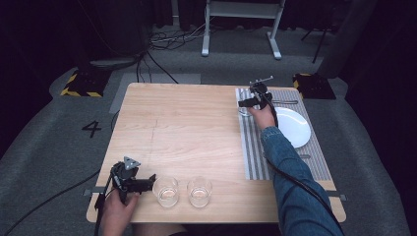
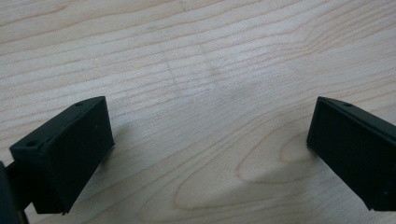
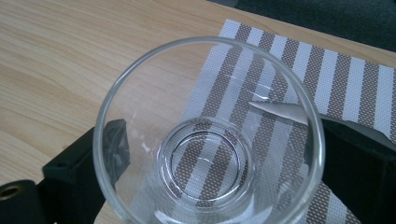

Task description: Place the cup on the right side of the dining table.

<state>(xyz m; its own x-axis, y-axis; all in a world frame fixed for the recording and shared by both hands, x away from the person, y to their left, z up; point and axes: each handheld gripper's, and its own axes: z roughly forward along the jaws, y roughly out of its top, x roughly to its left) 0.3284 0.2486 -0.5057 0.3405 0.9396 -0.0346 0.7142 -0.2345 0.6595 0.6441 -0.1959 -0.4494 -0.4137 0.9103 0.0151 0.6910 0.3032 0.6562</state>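
Observation:
My right gripper (image 1: 247,103) reaches over the far left corner of a striped placemat (image 1: 255,157). A clear empty glass (image 3: 205,140) stands upright on that corner, at the mat's edge, between the jaws. My right gripper (image 3: 219,163) looks open: one black jaw shows at each side of the glass, and I cannot make out any pad pressing on the wall. My left gripper (image 1: 146,184) rests near the table's front left corner. In its own view my left gripper (image 2: 210,154) is wide open over bare wood with nothing between the jaws.
Two more empty glasses (image 1: 166,191) (image 1: 199,191) stand side by side at the front edge, just right of the left gripper. A white plate (image 1: 292,127) lies on the placemat, with cutlery (image 1: 285,102) beyond it. A white frame stands on the floor past the table.

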